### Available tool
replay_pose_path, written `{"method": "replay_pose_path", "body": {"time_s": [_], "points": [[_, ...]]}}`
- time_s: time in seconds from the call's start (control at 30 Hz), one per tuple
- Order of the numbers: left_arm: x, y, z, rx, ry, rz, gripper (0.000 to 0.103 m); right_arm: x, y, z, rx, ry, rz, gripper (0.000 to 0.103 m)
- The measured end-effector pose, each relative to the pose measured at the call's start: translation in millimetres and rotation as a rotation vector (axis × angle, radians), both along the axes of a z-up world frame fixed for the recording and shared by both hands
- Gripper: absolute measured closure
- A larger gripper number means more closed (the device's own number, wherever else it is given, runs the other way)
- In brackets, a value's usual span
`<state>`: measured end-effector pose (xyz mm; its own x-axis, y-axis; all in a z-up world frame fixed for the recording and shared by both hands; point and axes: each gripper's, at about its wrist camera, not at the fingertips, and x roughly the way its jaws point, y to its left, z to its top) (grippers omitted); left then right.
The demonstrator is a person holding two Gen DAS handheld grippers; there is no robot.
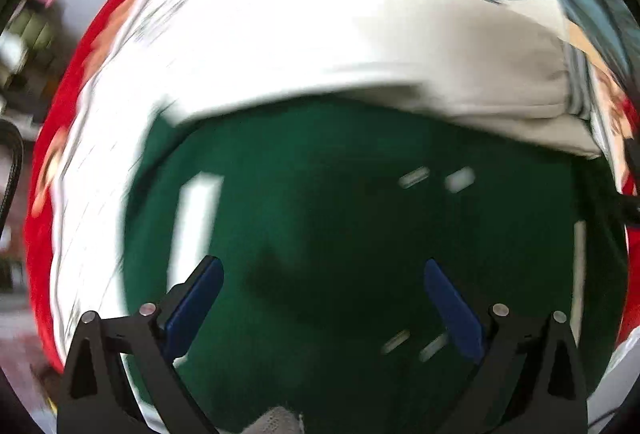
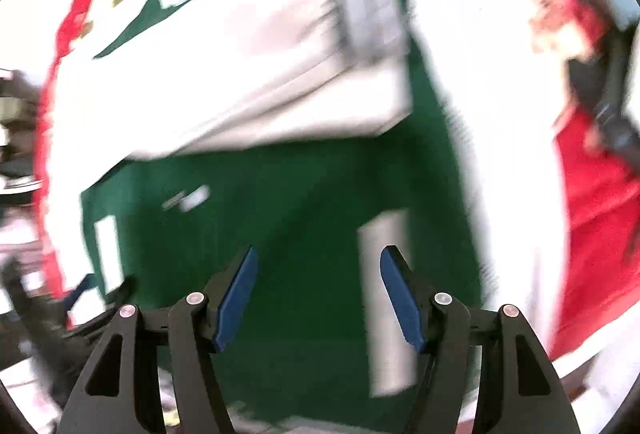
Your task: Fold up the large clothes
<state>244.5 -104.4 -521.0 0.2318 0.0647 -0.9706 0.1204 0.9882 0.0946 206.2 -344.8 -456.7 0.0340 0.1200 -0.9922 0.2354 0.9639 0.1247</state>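
A large green garment point(image 1: 340, 194) with white stripes lies spread below me, and a white folded part point(image 1: 360, 46) lies across its far half. Above the green cloth my left gripper point(image 1: 323, 264) points down, open wide, with nothing between its blue pads point(image 1: 196, 306). The right wrist view shows the same green garment point(image 2: 280, 194) and the white fold point(image 2: 240, 82). There my right gripper point(image 2: 320, 250) hangs open over the green cloth beside a white stripe point(image 2: 386, 298), holding nothing. Both views are blurred.
A red flowered cover point(image 1: 52, 138) lies under the garment and shows around its edges, also as the red cover point(image 2: 592, 194) at the right. A dark gripper-like shape point(image 2: 80, 298) sits at the lower left of the right wrist view. Blurred room clutter point(image 1: 24, 46) is at the far left.
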Motion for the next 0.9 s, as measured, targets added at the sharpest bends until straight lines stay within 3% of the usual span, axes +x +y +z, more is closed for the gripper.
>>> {"method": "replay_pose_path", "body": {"time_s": [0.13, 0.2, 0.23, 0.33, 0.47, 0.53, 0.63, 0.7, 0.83, 0.9], "points": [[26.0, -78.6, -37.0, 0.13, -0.041, -0.094, 0.001, 24.7, -22.1, -35.2, -0.105, 0.049, 0.109, 0.039], [33.1, -93.6, -56.1, 0.183, -0.019, -0.109, 0.0, 34.5, -36.1, -50.3, -0.105, 0.055, 0.149, 0.06], [35.3, -91.5, -60.8, 0.19, -0.02, -0.099, 0.0, 37.0, -42.9, -51.3, -0.098, 0.047, 0.139, 0.065], [42.2, -89.4, -61.6, 0.169, -0.031, -0.071, 0.0, 32.6, -93.4, -44.0, 0.026, -0.013, -0.034, 0.074], [41.0, -60.6, -54.0, 0.167, -0.025, -0.058, 0.0, -0.8, -160.6, -36.5, 0.183, -0.098, -0.329, 0.075], [46.3, -61.7, -54.8, 0.148, -0.014, -0.052, 0.0, -22.4, -191.5, -48.6, 0.264, -0.101, -0.496, 0.075], [61.8, -45.1, -54.6, 0.145, -0.008, -0.053, 0.0, -39.5, -179.3, -87.1, 0.357, -0.08, -0.661, 0.078], [62.2, -37.5, -48.0, 0.154, 0.005, -0.033, 0.0, -30.4, -176.9, -83.3, 0.322, -0.036, -0.615, 0.077], [58.2, 23.3, -10.8, 0.14, -0.012, 0.101, 0.0, -9.9, -156.3, -54.3, 0.197, -0.009, -0.355, 0.065], [57.4, 63.2, 4.0, 0.203, -0.043, 0.16, 0.0, -5.6, -148.2, -40.3, 0.156, -0.027, -0.256, 0.042]]}}
